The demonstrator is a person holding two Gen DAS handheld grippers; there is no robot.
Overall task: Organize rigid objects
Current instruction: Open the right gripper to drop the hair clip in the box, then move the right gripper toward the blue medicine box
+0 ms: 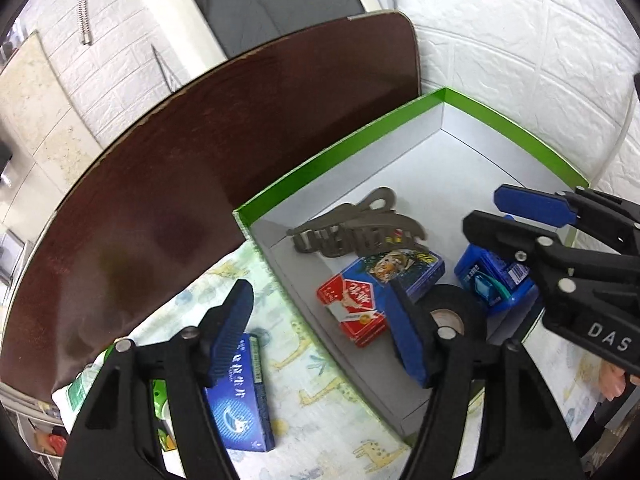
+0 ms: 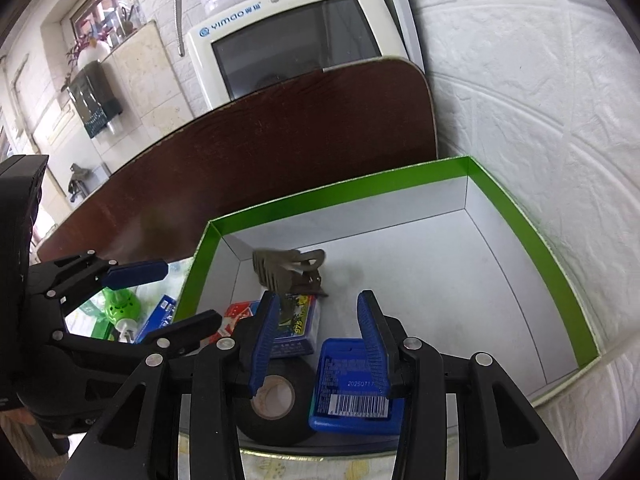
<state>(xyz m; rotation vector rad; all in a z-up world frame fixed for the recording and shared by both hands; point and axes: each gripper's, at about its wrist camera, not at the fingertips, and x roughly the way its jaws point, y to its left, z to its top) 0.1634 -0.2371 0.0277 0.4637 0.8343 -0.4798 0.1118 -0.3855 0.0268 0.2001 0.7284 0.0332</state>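
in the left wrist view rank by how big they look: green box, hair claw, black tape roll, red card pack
1. green box, by far the largest.
2. hair claw.
3. red card pack and black tape roll look about alike; the left gripper's finger hides part of the roll, so no ranking between them.

"YIMAO" — appliance [image 2: 288, 40]; "DAS" — tongs [image 1: 532, 220]

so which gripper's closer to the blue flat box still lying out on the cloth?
Left. The left gripper straddles the green tray's wall, one finger right over the blue flat box. The right gripper hangs inside the tray, over the black tape roll.
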